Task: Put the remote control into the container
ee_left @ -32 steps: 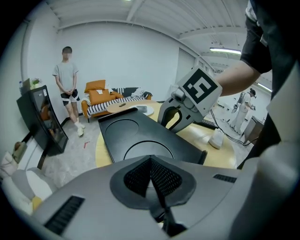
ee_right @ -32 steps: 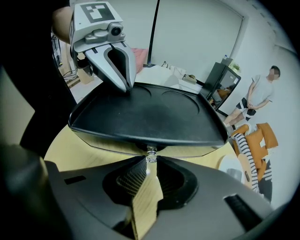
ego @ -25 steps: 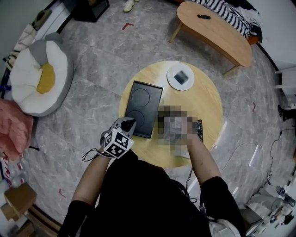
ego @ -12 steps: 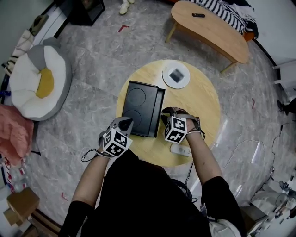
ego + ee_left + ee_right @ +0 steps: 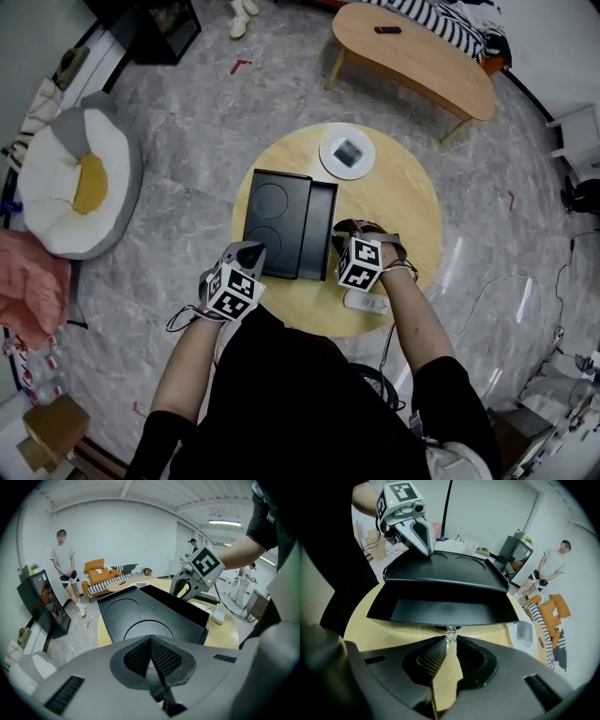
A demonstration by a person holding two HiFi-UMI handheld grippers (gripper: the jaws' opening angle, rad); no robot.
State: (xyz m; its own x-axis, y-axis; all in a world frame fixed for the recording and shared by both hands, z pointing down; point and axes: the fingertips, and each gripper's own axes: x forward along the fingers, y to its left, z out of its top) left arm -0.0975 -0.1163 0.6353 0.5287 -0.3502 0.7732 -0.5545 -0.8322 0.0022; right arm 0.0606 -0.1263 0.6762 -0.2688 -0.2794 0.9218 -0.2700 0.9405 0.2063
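Remote control (image 5: 366, 303) is in neither set of fingers. The right gripper (image 5: 450, 637) has its fingers (image 5: 433, 660) only a narrow slit apart. Bare wood shows through the slit, along with a tiny glinting speck at the tips that I cannot name. The left gripper (image 5: 151, 639) has its fingers (image 5: 138, 660) pressed together on nothing. Its tip is at the near-left corner of the container (image 5: 272, 234); whether it touches the rim I cannot tell.

The right fingers point down just right of the container's long right-hand compartment (image 5: 322, 230). The white remote control lies on the surface (image 5: 408, 197), nearer than the right hand, close to the near edge and outside the container. A dark keyed slab (image 5: 209, 597), probably a second remote, lies just right of that gripper.

The slit looks too narrow to straddle the remote. Coming down on it without widening would probably shove it, and that close to the edge a shove could drop it to the floor. Pinched by one end, it may swing and catch on the container's wall. A knock there could slide the container if the left fingers are not bracing it.
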